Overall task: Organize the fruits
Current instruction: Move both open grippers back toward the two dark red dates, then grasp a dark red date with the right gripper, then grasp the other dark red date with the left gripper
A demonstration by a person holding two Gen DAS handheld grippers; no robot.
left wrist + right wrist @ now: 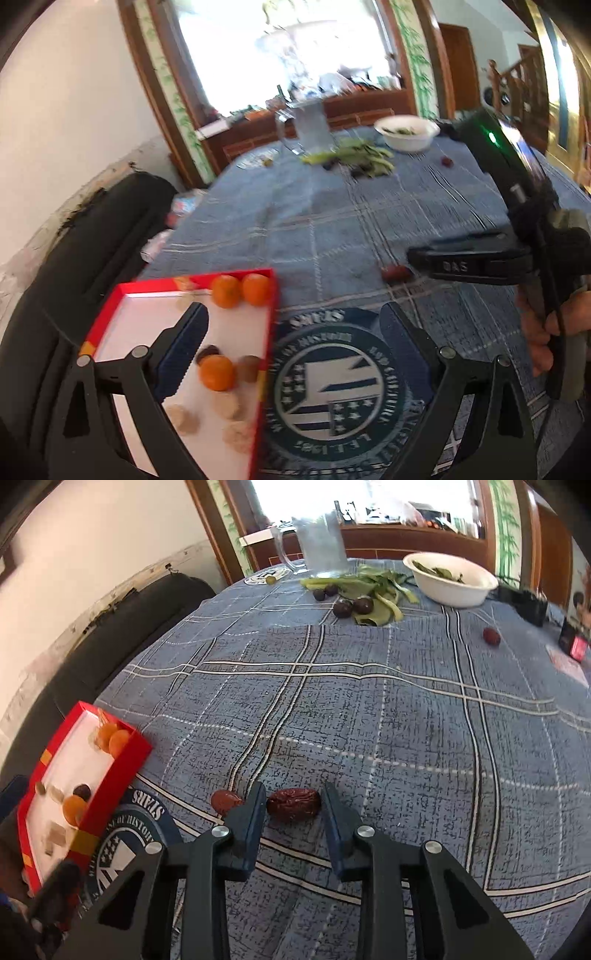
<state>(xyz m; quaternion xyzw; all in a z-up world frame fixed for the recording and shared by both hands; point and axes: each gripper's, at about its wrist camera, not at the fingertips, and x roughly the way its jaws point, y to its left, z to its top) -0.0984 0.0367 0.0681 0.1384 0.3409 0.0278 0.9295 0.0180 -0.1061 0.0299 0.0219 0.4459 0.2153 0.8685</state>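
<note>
A blue plaid tablecloth (pixel 406 709) covered the round table, with a printed emblem (pixel 332 384) near its edge. Beside the emblem sat a red box (pixel 122 295) holding three oranges (pixel 217 372) and some smaller pieces. At the far side stood a white bowl (pixel 448 578) and a clear jug (pixel 321 542). The left gripper (pixel 291 325) hung with its jaws wide apart and nothing between them, one finger over the box. The right gripper (pixel 293 808) bracketed a wrinkled red date (pixel 293 805) lying on the cloth; whether its pads pressed it I could not tell. A second date (pixel 224 801) lay just beside.
</note>
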